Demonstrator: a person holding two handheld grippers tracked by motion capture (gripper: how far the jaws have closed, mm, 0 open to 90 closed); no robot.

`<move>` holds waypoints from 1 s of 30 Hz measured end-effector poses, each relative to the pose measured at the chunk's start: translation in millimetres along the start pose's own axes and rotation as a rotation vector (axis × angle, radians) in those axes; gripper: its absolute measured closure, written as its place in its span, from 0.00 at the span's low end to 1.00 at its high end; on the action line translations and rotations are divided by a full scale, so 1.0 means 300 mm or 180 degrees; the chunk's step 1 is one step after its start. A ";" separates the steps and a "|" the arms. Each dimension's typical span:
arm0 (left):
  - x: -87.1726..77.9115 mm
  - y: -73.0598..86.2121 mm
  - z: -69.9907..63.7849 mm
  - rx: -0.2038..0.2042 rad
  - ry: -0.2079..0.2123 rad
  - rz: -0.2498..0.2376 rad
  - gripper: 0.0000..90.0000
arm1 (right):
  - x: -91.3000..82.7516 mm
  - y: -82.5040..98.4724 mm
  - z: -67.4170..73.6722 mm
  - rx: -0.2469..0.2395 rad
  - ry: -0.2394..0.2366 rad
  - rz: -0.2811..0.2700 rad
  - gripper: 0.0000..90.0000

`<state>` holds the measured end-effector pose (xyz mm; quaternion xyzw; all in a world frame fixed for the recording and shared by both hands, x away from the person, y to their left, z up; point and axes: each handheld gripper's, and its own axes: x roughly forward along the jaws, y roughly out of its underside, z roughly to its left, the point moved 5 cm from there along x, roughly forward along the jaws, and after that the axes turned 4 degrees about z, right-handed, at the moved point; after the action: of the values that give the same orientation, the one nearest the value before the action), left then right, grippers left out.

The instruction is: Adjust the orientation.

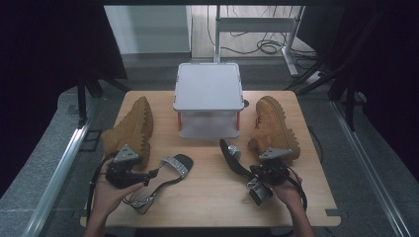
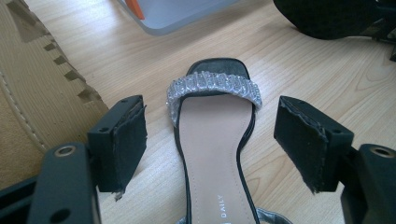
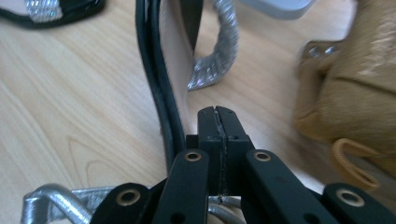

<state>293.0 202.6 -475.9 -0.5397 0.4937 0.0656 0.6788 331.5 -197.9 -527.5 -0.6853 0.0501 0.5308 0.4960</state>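
Even, soft overhead light; dark surroundings, blurred right-view edges.

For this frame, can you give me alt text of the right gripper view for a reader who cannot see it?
The right gripper has its two black jaws pressed together with nothing between them, right beside a black sandal lying on its side on the wooden table. The sandal's sparkly silver strap arches behind the jaws, and a blurred tan boot lies at the right.

A box (image 1: pixel 208 86) is placed at upper centre, flanked by two boots (image 1: pixel 130 127) (image 1: pixel 273 126); two sandals (image 1: pixel 170 170) (image 1: pixel 236 158) are laid below it.
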 end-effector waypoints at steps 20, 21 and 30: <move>0.037 0.016 -0.018 0.0088 0.0083 0.0206 0.28 | -0.017 -0.003 0.038 -0.0084 0.0027 -0.0020 1.00; 0.035 0.017 -0.014 0.0084 0.0083 0.0214 0.27 | -0.018 -0.004 0.043 -0.0075 0.0008 -0.0029 1.00; 0.022 0.028 0.013 0.0019 0.0042 0.0223 0.27 | 0.024 -0.017 0.153 -0.0289 -0.0275 0.0036 1.00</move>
<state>293.3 206.3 -486.8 -0.5204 0.5170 0.0843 0.6744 306.6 -158.4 -527.2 -0.6833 0.0084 0.5644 0.4632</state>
